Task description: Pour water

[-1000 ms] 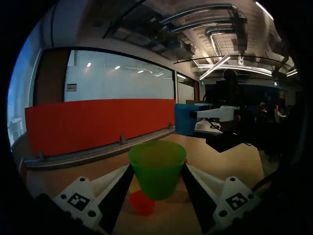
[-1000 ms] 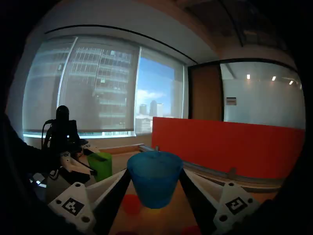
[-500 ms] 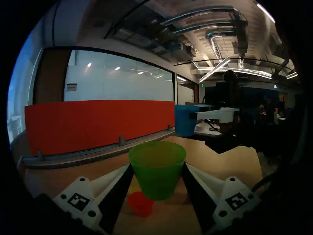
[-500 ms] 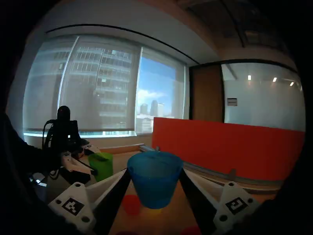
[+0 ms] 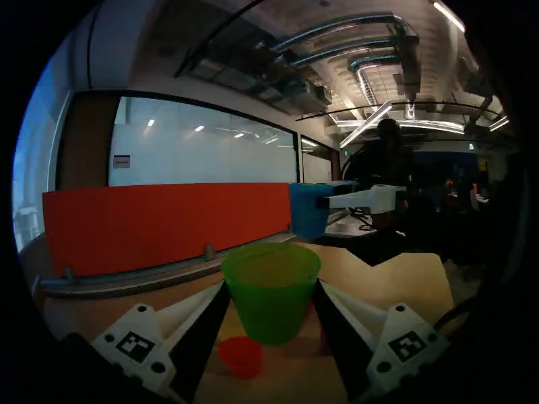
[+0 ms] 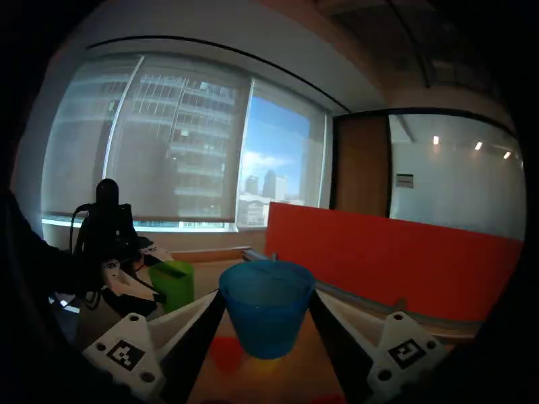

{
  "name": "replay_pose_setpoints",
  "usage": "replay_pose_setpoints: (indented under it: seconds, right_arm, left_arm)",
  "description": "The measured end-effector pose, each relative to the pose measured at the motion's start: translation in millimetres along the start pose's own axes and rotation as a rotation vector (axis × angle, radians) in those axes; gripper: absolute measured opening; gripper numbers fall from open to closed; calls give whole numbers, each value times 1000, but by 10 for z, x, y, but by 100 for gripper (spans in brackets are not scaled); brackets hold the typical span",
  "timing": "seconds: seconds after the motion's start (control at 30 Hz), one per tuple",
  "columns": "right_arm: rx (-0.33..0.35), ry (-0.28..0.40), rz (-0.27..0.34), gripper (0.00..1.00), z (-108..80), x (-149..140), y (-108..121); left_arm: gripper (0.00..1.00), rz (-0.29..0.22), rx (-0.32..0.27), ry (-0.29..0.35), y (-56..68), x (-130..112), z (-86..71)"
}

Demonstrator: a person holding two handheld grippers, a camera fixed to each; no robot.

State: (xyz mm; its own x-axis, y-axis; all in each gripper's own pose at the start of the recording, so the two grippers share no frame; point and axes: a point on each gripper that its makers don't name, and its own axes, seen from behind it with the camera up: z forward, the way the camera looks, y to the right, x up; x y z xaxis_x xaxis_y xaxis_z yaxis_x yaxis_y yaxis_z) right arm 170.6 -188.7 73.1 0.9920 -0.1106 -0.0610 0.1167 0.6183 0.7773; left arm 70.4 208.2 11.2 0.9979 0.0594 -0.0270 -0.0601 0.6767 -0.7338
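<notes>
The window wall (image 6: 168,161) in the right gripper view is tall glazing with semi-sheer roller shades, and one pane is unshaded. The left gripper view shows a frosted glass partition (image 5: 202,145) and round metal ceiling pipes (image 5: 337,40) under an open ceiling.

The orange divider panel (image 5: 168,222) is flat and matte. It stands on a metal rail (image 5: 168,269) along the far edge of the table (image 5: 404,276). The table top is smooth, light wood.

The left gripper (image 5: 271,286) has white plastic fingers with black inner faces and square coded markers. Both fingers press on opposite sides of the green cup (image 5: 271,296). The jaws are spread to the width of the cup. The green cup is a tapered, translucent plastic tumbler, held upright above the table. The right gripper view shows this cup from the side, at the left, with a hand on the gripper behind it.

The right gripper (image 6: 266,299) is of the same build. Both fingers clamp the blue cup (image 6: 267,316), a tapered plastic tumbler, upright. In the left gripper view the blue cup sits higher than the green cup, near the end of the divider.

A small red cup (image 5: 240,355) stands on the table below the green cup.
</notes>
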Motion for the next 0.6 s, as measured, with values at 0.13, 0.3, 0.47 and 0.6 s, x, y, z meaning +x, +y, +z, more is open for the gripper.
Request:
replay_pose_setpoints:
  seconds: [0.13,0.3,0.47,0.6]
  right_arm:
    - [4,-4,-21,89,28,34,-21]
    - [9,-7,-47,89,65,73,-42]
    - [19,-9,-64,89,92,96,-59]
    - [22,-10,-84,89,113,115,-61]
  left_arm:
    - [83,1,-4,2,39,6,-10]
    - [83,0,-14,-1,99,-5,-17]
    - [83,3,-24,-8,149,-24,-11]
    - [83,1,-33,-15,189,-50,6]
